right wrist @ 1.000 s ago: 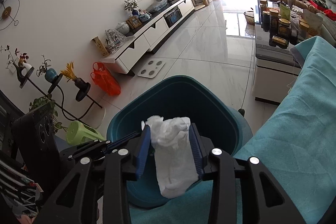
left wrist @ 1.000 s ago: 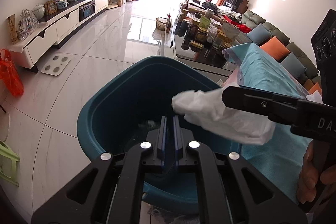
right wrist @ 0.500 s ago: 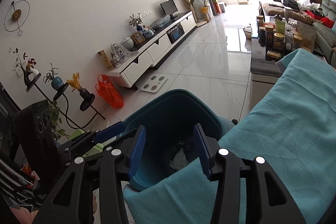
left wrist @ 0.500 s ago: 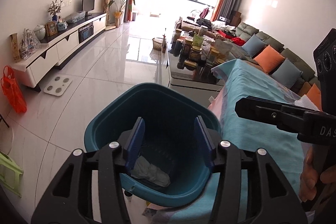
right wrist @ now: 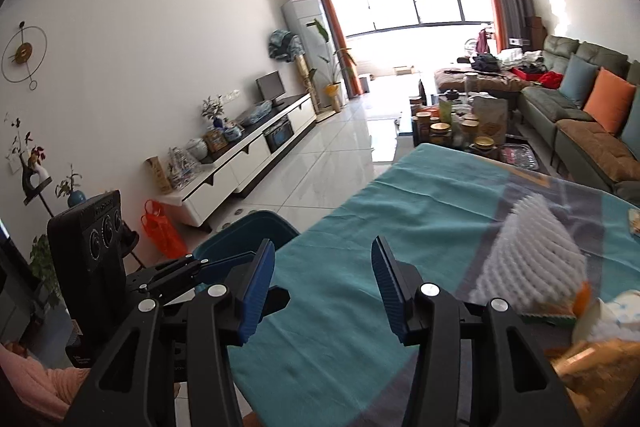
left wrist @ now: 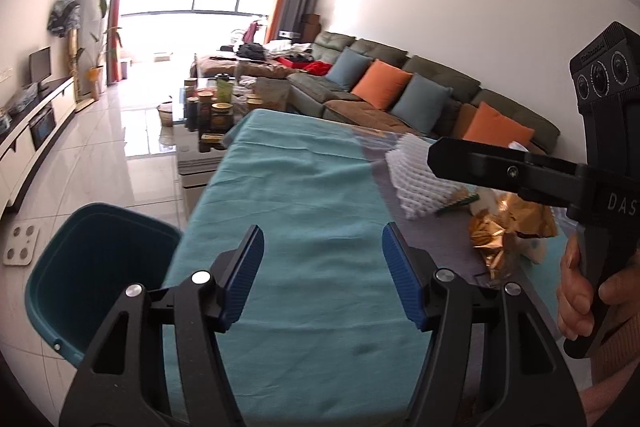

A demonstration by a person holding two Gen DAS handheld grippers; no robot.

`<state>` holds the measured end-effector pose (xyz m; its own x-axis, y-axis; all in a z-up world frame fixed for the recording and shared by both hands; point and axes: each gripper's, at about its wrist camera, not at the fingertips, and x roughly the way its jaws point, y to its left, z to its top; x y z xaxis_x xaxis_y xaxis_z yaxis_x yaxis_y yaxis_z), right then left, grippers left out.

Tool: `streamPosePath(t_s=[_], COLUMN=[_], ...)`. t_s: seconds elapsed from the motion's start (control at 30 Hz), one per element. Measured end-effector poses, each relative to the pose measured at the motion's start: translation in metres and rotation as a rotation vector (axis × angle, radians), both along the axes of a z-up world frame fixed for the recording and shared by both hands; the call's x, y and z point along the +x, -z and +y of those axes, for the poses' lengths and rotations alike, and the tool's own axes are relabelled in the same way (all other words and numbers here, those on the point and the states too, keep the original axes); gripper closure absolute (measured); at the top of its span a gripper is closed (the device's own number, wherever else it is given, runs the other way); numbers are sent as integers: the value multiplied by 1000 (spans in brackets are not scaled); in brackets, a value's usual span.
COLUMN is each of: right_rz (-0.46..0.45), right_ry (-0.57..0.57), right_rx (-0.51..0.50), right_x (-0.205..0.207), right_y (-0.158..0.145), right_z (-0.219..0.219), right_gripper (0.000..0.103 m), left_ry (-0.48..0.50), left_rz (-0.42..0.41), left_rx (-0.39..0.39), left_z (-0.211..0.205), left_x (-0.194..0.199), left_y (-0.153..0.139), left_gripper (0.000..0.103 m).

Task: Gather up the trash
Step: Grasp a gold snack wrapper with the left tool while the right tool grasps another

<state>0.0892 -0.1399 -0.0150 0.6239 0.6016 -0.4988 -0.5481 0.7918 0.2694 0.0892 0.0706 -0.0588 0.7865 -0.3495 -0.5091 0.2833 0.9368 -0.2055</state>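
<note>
Over the teal-clothed table, my left gripper has its jaws opening with nothing between them. My right gripper is open and empty above the same cloth. A white foam net lies on the table's right side. Beside it sits a crumpled gold wrapper. The teal bin stands on the floor at the table's left edge. In the left wrist view, the right gripper's fingers pass in front of the foam net.
A low coffee table crowded with jars stands beyond the far end. A sofa with cushions runs along the right wall, a white TV cabinet along the left. An orange bag and a floor scale lie near the bin.
The right gripper let the white tissue fall into the bin. The left jaws went from shut to open. Both grippers swung right, from over the bin to over the table.
</note>
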Motion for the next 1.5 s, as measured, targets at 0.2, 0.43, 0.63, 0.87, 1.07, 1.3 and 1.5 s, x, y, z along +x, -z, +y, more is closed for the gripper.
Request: streamPosePath(t_s=[0.2, 0.43, 0.63, 0.87, 1.07, 1.3, 1.5], right_rz=[-33, -46, 36, 70, 89, 101, 97], right_ry=[195, 386, 427, 403, 388, 365, 348], right_rx=[-16, -27, 1, 24, 49, 58, 72], right_x=[-25, -47, -44, -45, -42, -40, -43], right_y=[1, 12, 36, 51, 57, 62, 62], right_z=[-78, -151, -182, -185, -187, -185, -183], right_gripper=[53, 50, 49, 49, 51, 78, 97], left_ry=[190, 339, 399, 419, 423, 421, 400], left_rz=[33, 89, 152, 229, 256, 270, 263], left_rx=[3, 19, 60, 80, 66, 48, 31], left_z=[-73, -132, -178, -196, -204, -210, -200], left_x=[-3, 0, 13, 25, 37, 42, 44], left_y=[7, 29, 44, 56, 62, 66, 63], left_gripper=[42, 42, 43, 49, 59, 77, 84])
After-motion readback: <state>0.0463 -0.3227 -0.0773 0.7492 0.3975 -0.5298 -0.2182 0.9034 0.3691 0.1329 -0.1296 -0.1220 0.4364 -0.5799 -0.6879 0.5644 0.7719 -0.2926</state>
